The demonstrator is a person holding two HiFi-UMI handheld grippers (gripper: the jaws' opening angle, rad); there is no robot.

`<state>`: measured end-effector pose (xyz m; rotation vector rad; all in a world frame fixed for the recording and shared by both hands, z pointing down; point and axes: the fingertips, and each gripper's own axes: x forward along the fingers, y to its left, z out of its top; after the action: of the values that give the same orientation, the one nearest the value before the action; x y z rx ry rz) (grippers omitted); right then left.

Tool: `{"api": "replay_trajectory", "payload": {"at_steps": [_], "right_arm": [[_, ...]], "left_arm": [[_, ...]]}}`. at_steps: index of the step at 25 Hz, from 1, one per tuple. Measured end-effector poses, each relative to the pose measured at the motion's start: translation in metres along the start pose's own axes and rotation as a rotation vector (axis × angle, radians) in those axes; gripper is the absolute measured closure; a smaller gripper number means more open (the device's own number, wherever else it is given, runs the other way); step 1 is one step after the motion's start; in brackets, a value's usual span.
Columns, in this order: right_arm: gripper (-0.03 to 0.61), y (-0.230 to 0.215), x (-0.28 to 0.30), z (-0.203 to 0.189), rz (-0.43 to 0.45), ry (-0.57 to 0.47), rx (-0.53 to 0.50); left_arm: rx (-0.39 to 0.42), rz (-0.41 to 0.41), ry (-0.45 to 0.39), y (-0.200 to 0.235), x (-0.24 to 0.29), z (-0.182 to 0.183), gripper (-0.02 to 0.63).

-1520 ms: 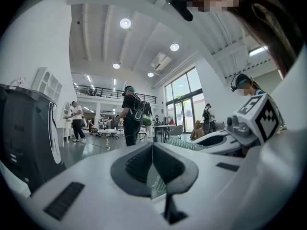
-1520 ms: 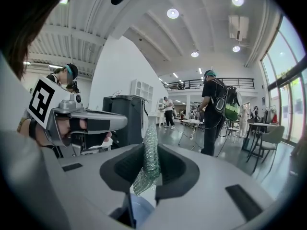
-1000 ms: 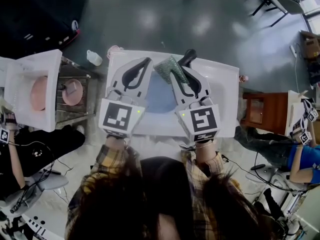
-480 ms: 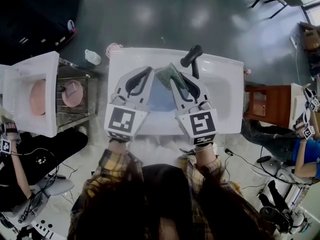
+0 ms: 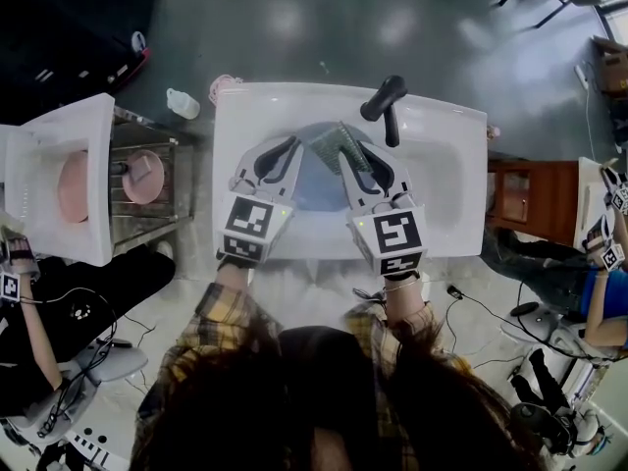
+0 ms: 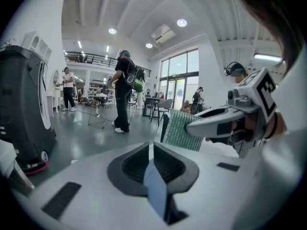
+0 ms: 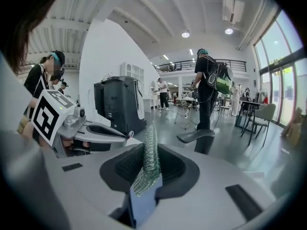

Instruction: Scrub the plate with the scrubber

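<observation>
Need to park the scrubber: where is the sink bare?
The sink is bare at its right end, between faucet and right rim. A narrow strip lies left of the left gripper. The middle is crowded: plate, scrubber, right gripper.

- White sink point(image 5: 446, 199), central; black faucet point(image 5: 384, 99) mounted on its far rim.
- White bottle point(image 5: 183, 104) standing on the grey floor point(image 5: 294, 27) off the sink's far left corner; a pink object point(image 5: 222, 90) just beside it, kind not determinable.
- Second white sink point(image 5: 39, 155) at left, holding a pink plate point(image 5: 76, 183); a steel rack point(image 5: 147, 219) adjoins it.
- Brown wooden cabinet point(image 5: 525, 204) right of the central sink.
- Standing person point(image 7: 207, 87) with a green backpack; black machine point(image 7: 119, 104) nearer.
</observation>
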<state>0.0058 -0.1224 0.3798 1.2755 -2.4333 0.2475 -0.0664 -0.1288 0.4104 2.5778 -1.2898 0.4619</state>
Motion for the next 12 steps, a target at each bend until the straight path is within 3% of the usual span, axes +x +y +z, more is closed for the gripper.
{"api": "replay_trajectory", "payload": {"at_steps": [12], "right_arm": [[0.483,0.0,0.019,-0.04,0.0,0.073,0.028]], "left_arm": [[-0.014,0.008,0.102,0.019,0.021,-0.056,0.595]]}}
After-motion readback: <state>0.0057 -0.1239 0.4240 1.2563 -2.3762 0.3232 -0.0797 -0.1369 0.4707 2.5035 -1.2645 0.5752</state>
